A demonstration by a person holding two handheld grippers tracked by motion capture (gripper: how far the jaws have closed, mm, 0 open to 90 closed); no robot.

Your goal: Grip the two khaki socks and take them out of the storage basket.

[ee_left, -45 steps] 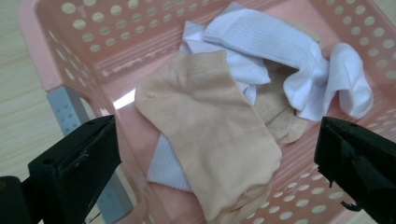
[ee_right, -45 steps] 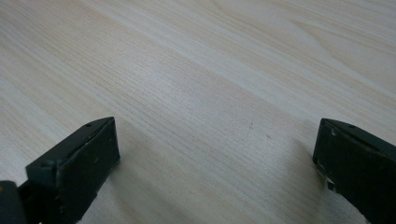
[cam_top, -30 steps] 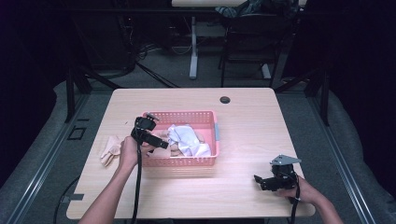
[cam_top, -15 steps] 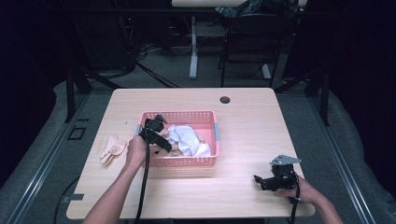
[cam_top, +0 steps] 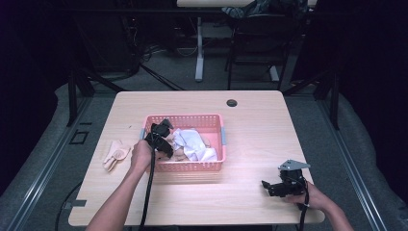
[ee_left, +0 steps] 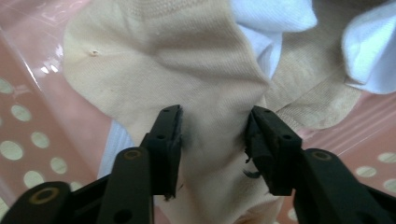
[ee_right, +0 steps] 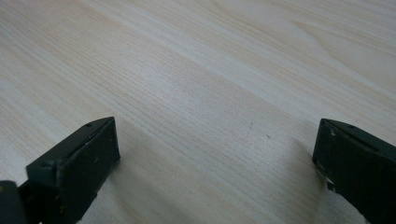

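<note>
- The beige sock (ee_left: 187, 70) lies in the pink basket (cam_top: 185, 119), on the left side of the heap, partly over the white cloth (cam_top: 192, 144).
- What has changed: a second ago the left claw (ee_left: 215, 140) stood above the basket's left rim; it has now come down into the basket, and its jaws have just been closing from wide to narrow with the sock between them.
- In the left gripper view a ridge of the sock's fabric is bunched between the 2 pads, which press in on it from both sides. I judge that the grip is made, so lifting the sock out looks like the next step.
- A beige pair (cam_top: 115, 154) lies on the tabletop (cam_top: 269, 125) just left of the basket, likely where sorted socks go.
- The right claw (cam_top: 274, 187) has not shifted since then: it rests near the tabletop's front right corner, well apart from the basket, jaws wide over bare wood, holding nothing.
</note>
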